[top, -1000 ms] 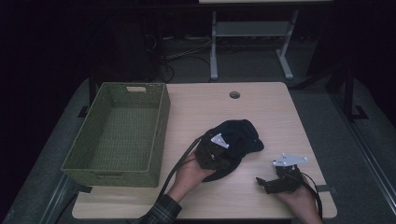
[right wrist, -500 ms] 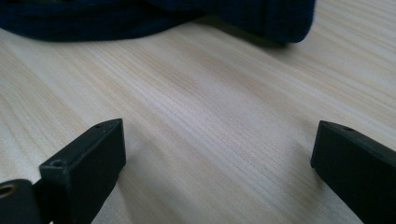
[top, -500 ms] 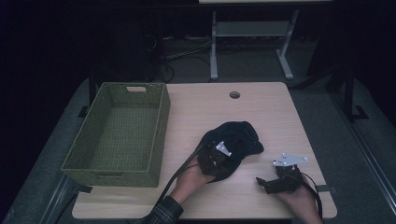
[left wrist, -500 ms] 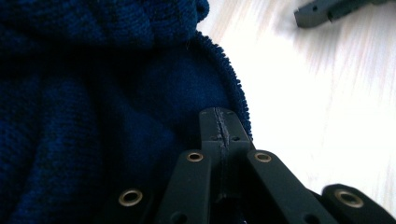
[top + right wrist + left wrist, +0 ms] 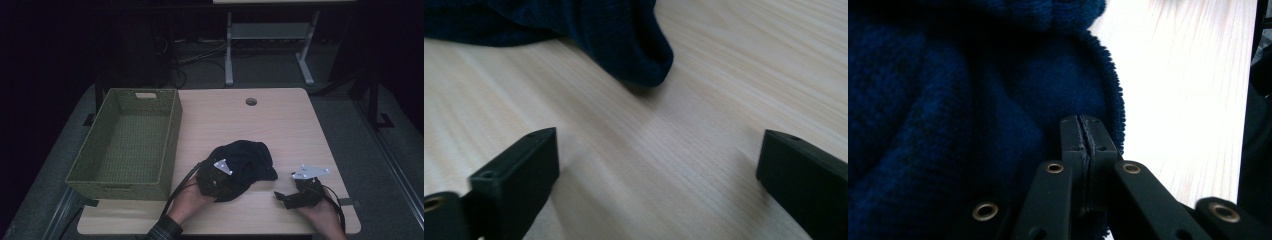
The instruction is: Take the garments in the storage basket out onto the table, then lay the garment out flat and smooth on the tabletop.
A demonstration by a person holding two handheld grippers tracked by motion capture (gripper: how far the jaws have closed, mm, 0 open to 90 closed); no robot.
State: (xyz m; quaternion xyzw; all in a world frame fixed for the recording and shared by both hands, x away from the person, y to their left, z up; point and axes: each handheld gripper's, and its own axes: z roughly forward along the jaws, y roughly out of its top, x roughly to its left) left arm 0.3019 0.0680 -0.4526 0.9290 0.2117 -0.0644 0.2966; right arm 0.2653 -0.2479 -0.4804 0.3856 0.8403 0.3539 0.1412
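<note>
The left claw (image 5: 1083,135) has its jaws pressed together, with nothing visible between them, their tips against the edge of the dark blue cloth (image 5: 963,115). In the high view the left claw (image 5: 216,177) sits at the near-left side of the cloth (image 5: 245,160), which lies crumpled on the desk (image 5: 280,120) toward its near edge. The right claw (image 5: 656,170) rests on the desk with jaws spread wide and empty, just beside the cloth's (image 5: 624,45) right corner. A green basket (image 5: 125,140) stands on the desk's left.

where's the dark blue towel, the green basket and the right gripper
dark blue towel (image 5: 247,159), high view, middle of the crumpled cloth
green basket (image 5: 171,131), high view, right-hand rim
right gripper (image 5: 656,172), right gripper view, midway between its open jaws
</note>
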